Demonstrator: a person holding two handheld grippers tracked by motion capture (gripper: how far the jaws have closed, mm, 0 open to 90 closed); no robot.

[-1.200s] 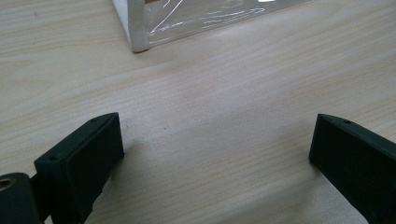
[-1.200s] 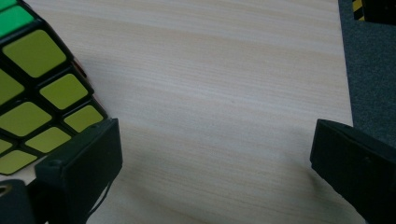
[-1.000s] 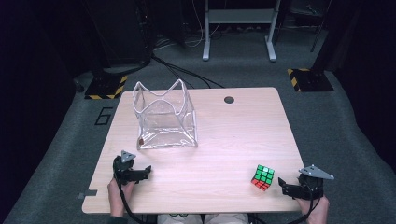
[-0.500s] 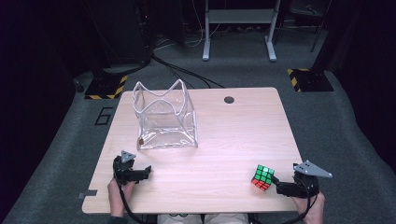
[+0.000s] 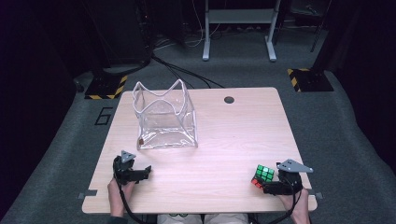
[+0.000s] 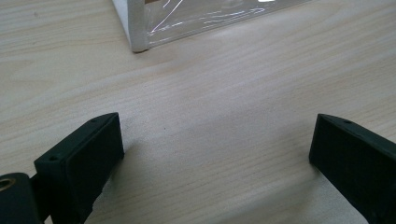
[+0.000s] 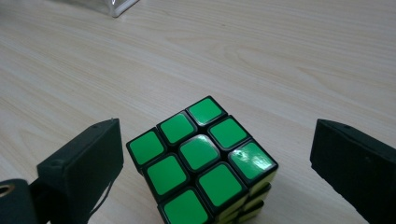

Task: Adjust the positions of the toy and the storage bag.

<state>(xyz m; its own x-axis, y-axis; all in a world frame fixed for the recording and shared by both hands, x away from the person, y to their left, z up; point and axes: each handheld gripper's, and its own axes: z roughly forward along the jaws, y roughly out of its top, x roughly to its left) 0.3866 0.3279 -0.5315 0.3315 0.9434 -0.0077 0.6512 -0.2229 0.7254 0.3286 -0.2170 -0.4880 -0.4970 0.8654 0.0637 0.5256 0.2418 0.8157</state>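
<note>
From the high view, a pale wooden table (image 5: 233, 135) stands on a grey carpet, and a puzzle cube (image 5: 263, 175) with a green top and a red side sits near its front right corner. The right gripper (image 5: 268, 187) lies low on the table just behind and beside the cube, held by a hand (image 5: 295, 204) that comes in from the bottom edge; its jaws are too small here to judge their spread. The left gripper (image 5: 144, 171) rests near the front left edge, well apart from the cube, with its jaws pointing to the right across the table. A clear plastic box (image 5: 164, 117) with a wavy white rim stands upright toward the back left of the table, and a small dark hole (image 5: 229, 99) marks the tabletop near the far edge. In the left gripper view, the two black jaws stand wide apart over bare wood with nothing between them, and the lower corner of the clear box (image 6: 140, 28) shows ahead at the top. In the right gripper view, the jaws are also spread wide, and the cube (image 7: 201, 158) sits on the table between them, green face up, nearer the left jaw and touching neither.
</note>
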